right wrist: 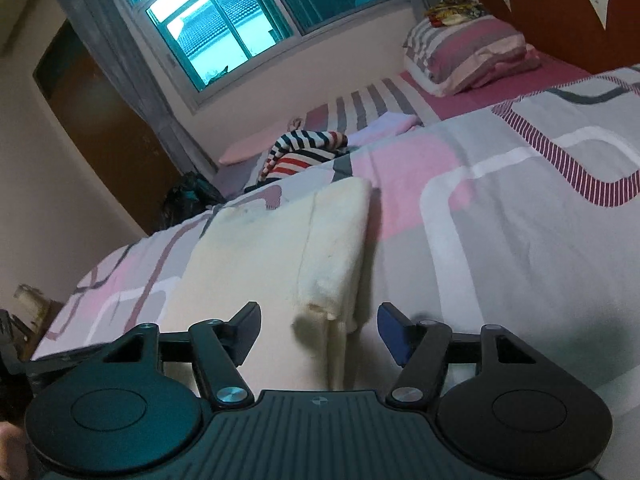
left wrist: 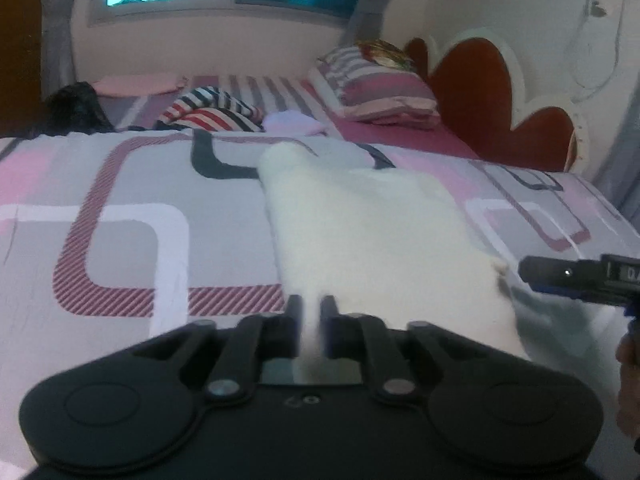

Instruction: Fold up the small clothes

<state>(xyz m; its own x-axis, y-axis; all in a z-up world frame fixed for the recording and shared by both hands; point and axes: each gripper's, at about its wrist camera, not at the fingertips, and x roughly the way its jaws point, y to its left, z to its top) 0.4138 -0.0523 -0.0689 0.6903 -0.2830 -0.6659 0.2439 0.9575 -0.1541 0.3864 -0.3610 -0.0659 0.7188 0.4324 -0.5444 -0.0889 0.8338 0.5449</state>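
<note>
The left tool is pinching the cream fleece garment's lower-centre edge while the spread right tool is nearing its corner, needing closure.

From my left wrist view the cream garment is smeared with blur, and its near edge vanishes behind the left tool, so I can't see how much cloth sits between the nearly closed jaws. The right tool is cut off by the picture's right edge; only one dark finger and a bit of hand show. In the right wrist view, the garment's near corner drops behind that tool's body. The dark bundle at the bed's far edge is too blurred to identify.
</note>
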